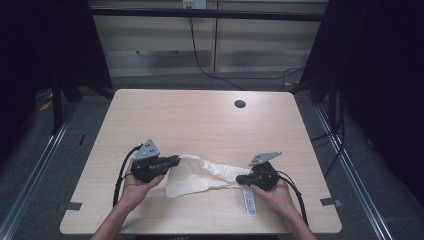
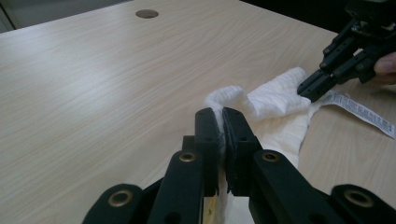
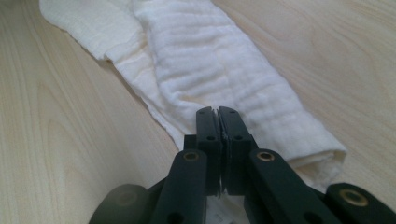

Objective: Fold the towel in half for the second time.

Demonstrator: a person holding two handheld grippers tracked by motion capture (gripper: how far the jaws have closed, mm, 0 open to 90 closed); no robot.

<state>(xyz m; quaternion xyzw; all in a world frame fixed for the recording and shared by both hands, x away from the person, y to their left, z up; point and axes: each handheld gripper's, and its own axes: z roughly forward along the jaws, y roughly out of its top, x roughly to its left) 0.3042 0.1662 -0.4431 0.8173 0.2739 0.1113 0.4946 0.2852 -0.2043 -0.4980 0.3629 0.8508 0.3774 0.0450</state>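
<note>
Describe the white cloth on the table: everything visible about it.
The white cloth is a soft, ribbed, gauze-like fabric, crumpled and partly folded, lying on the pale wooden table near the person's edge. A printed label trails from its right end. The left tongs are clamped on one end and the right tongs on the other, with the cloth sagging between them.

I counted 1 white cloth [image 1: 200,175] w/ 1 label tag [image 1: 248,201], 2 grippers — left [image 1: 175,160], right [image 1: 239,178] — 1 table [image 1: 200,120], 1 cable hole [image 1: 240,104].
</note>
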